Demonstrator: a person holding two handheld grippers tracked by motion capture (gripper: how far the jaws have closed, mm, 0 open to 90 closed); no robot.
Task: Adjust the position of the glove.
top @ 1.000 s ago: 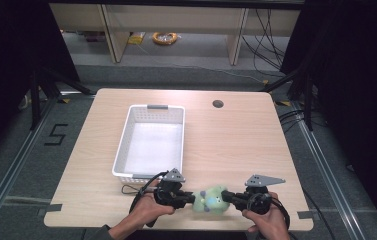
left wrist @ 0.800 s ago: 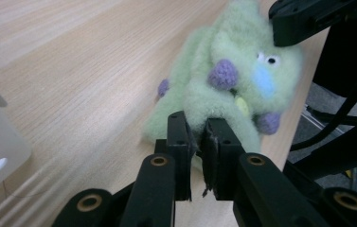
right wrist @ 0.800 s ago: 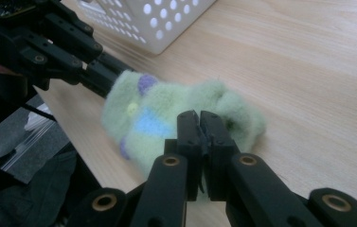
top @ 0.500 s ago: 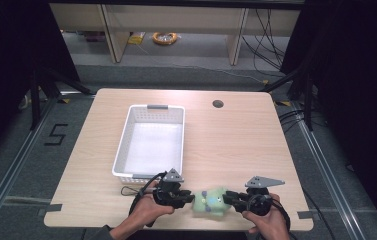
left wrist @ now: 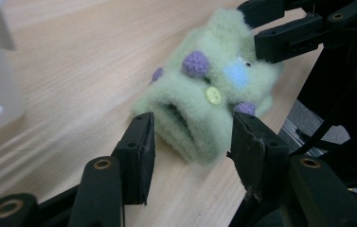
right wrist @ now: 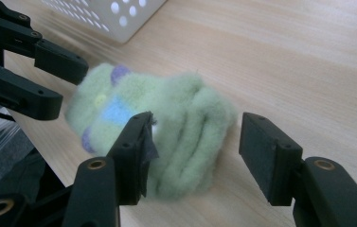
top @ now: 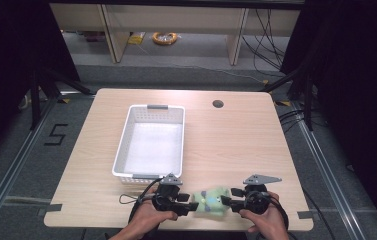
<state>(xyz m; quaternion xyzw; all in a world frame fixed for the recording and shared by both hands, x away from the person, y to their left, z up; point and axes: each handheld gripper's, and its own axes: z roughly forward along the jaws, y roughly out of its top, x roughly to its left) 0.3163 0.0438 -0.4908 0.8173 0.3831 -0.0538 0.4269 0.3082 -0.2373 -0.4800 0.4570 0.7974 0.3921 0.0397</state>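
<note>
White basket (top: 126, 145) blocks far left (right tabletop (top: 241, 145) free).

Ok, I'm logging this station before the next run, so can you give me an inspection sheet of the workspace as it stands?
Surface: light wooden table with a round hole near its far edge.
Job's things: green felt toy with purple knobs and a yellow button, lying near the front edge; white basket, nothing seen inside.
Clutter: nothing seen.
Grippers: left gripper and right gripper sit at opposite ends of the toy; both sets of jaws have just been opening, pads apart from the felt.
Cables: black cable loops on the table by the left hand; more cables on the floor behind.
Surroundings: shelving legs, yellow coil on the floor, taped "5" at left.
</note>
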